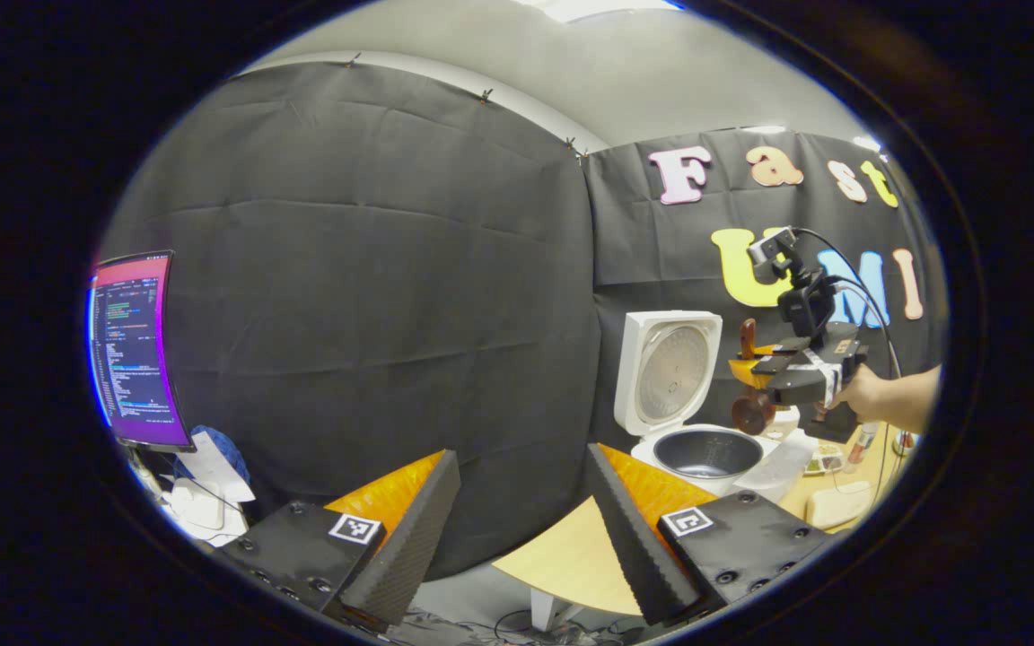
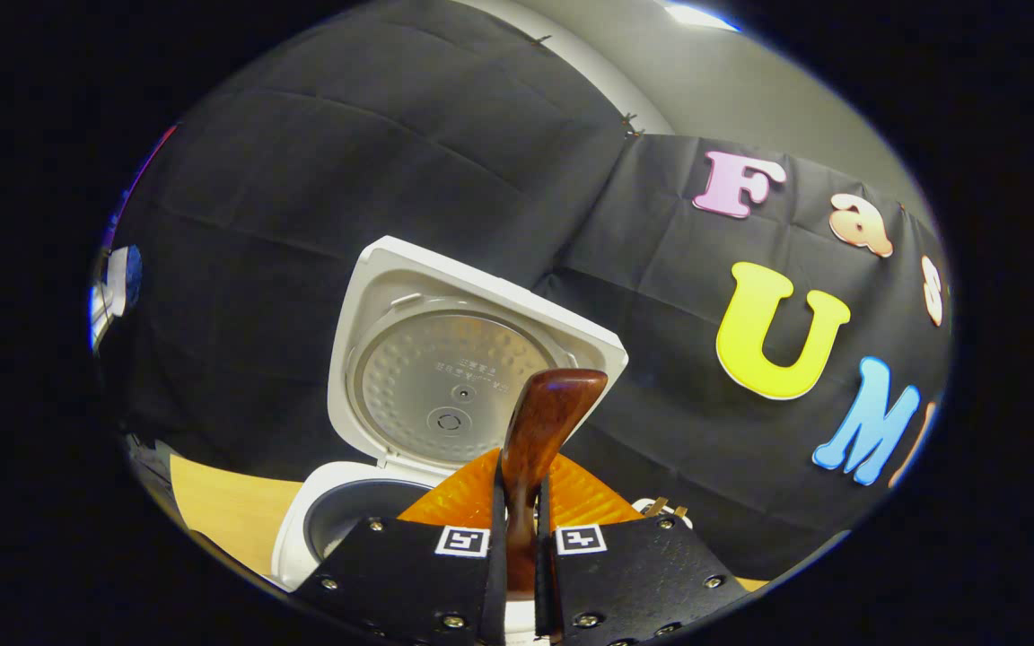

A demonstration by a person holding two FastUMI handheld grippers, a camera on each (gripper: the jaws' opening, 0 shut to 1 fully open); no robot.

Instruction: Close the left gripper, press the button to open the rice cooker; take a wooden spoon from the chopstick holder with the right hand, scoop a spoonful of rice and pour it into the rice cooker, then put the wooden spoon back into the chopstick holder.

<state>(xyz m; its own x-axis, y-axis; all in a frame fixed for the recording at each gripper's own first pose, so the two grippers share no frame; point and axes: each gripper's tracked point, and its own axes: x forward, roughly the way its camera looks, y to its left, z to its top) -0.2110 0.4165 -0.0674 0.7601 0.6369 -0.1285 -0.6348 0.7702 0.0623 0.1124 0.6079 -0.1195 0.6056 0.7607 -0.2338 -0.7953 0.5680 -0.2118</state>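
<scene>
The white rice cooker [image 1: 661,449] stands with its lid [image 1: 665,368] up and the dark inner pot [image 1: 705,451] exposed. My left gripper [image 1: 521,538] hangs open and empty, well short of the cooker and over the table's edge. A hand [image 1: 880,395] holds my right gripper [image 1: 755,368] just right of the cooker, above the table. It is shut on the wooden spoon [image 1: 753,414], whose bowl hangs below the fingers. In the right gripper view the spoon's handle [image 2: 544,422] rises upright from my right gripper [image 2: 520,516], in front of the lid [image 2: 445,377] and the pot [image 2: 346,516].
A lit monitor [image 1: 131,350] stands far left with white clutter [image 1: 203,498] under it. On the wooden table [image 1: 571,556], right of the cooker, lie a clear bag [image 1: 782,462], a pale block [image 1: 836,504] and a small bottle [image 1: 863,444].
</scene>
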